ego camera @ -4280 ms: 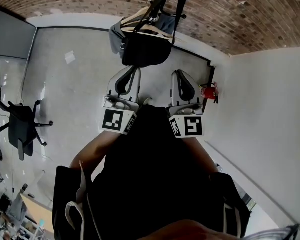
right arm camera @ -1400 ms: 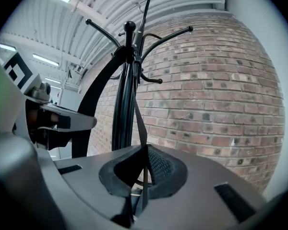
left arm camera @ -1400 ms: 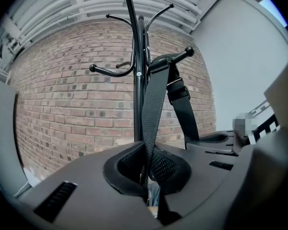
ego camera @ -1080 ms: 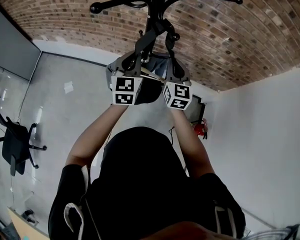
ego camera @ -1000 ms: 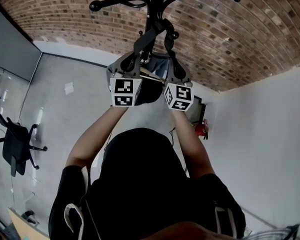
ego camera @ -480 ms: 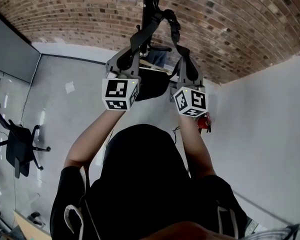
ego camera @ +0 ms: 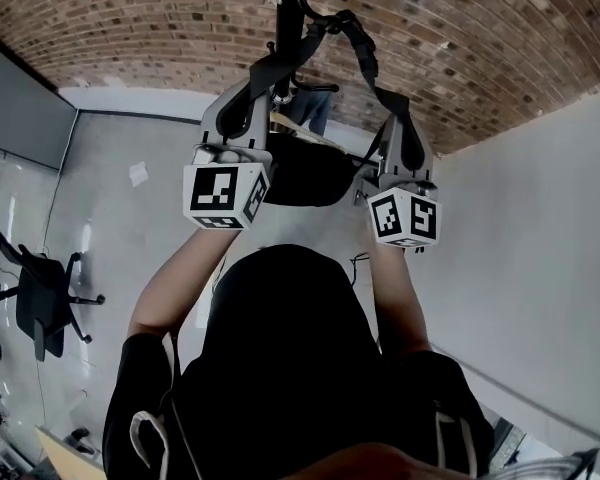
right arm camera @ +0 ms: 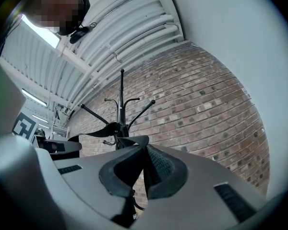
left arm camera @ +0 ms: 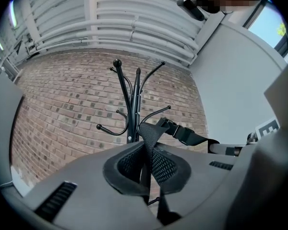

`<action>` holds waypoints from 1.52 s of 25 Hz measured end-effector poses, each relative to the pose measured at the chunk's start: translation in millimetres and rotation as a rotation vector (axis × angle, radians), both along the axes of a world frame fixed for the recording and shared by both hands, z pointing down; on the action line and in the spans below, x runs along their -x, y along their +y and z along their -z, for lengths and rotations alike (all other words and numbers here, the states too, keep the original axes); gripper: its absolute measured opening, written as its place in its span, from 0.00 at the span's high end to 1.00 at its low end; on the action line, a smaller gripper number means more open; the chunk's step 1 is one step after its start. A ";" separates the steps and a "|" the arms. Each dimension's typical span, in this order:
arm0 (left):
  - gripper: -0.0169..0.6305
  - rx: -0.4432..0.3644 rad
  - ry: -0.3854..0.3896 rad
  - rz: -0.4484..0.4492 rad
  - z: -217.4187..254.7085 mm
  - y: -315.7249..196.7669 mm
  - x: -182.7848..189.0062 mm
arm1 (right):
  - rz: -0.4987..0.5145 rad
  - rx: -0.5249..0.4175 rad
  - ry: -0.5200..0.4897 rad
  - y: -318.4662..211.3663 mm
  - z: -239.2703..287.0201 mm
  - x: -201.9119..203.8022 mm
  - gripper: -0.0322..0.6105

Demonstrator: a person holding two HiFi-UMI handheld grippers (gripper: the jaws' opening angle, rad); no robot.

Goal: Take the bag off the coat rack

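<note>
The bag (ego camera: 310, 173) is the only container here: a black, rounded, soft-looking pouch hanging by its strap (ego camera: 358, 43) in front of the person's raised arms, between the 2 grippers and just below the coat rack (ego camera: 288, 13). Its mouth faces away, so I cannot tell what is inside.

The left gripper (ego camera: 260, 76) is clenched on the strap close beside the rack's pole. Its own view shows the flat woven webbing pinched upright between 2 dark pads (left arm camera: 165, 166) with a mesh-like grain. The right gripper (ego camera: 395, 108) is clamped on the other end of the same strap, with the webbing folded between its pads. Between the 2 grips the strap arches up and over, carrying 1 chunky black buckle (left arm camera: 183, 133). Whether it rests on a hook I cannot tell.

The rack is thin black metal, with a straight pole and curved arms ending in small round knobs. Behind it is a rough brick wall (ego camera: 460, 38) of red-brown courses. The floor below is smooth and grey, with a black office chair (ego camera: 42, 303) well off to the left.
</note>
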State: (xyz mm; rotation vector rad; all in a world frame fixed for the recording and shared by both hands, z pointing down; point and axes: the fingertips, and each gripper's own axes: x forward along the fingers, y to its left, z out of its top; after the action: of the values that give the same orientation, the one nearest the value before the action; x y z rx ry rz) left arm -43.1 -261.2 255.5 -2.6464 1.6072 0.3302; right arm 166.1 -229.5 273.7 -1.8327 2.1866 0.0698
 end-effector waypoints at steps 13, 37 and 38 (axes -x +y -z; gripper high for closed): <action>0.94 -0.057 0.117 0.053 35.0 21.2 34.1 | -0.060 -0.089 -0.017 36.1 34.2 -21.8 0.92; 0.94 0.140 0.246 0.123 -15.2 93.0 130.9 | -0.022 0.035 0.014 104.1 16.6 -8.6 0.92; 0.94 0.144 0.250 0.119 -15.9 93.2 130.8 | -0.028 0.041 0.018 104.3 16.2 -8.8 0.92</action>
State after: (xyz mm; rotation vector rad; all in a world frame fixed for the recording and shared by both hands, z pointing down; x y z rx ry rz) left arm -173.9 -168.0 271.4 -2.6855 1.9209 0.5824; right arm 174.9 -125.2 257.5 -1.8923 2.1900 0.0479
